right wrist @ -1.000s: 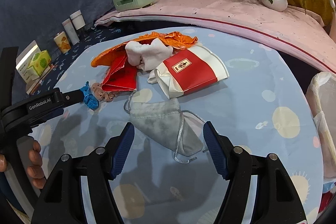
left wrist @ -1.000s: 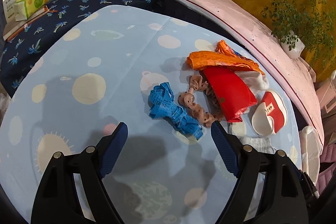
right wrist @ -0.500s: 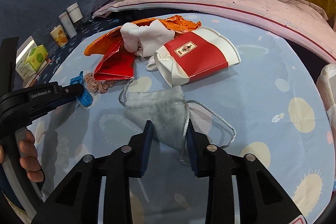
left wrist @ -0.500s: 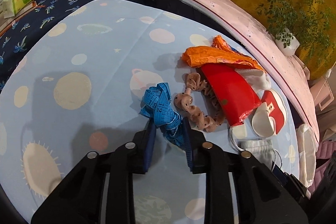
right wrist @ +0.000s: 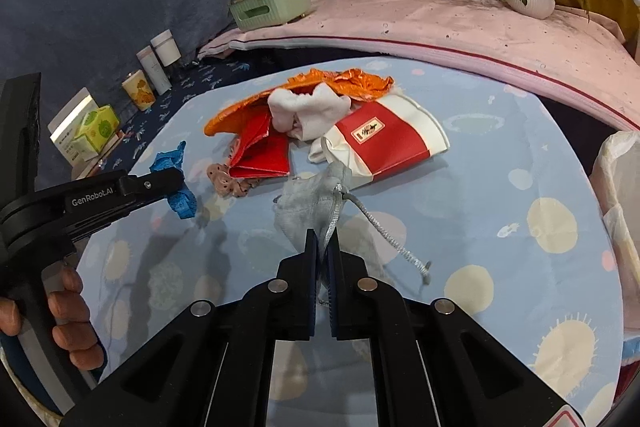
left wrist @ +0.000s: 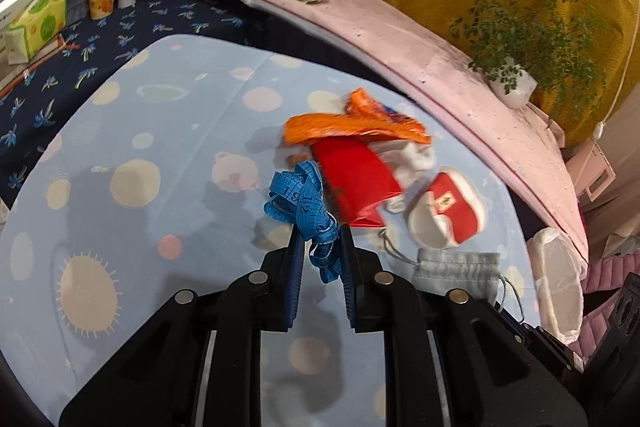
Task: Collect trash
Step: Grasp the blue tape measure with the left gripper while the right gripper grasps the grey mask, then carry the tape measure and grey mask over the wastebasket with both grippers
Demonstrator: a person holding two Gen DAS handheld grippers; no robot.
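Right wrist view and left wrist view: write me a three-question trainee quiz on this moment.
1. True or false: the left gripper is shut on the crumpled blue measuring tape.
2. What does the right gripper pinch? A) red-and-white paper cup B) grey drawstring fabric pouch C) orange crinkled foil wrapper
3. Fill in: the white crumpled cloth lies in front of the ____ wrapper.

Key: 1 true; 2 B; 3 orange.
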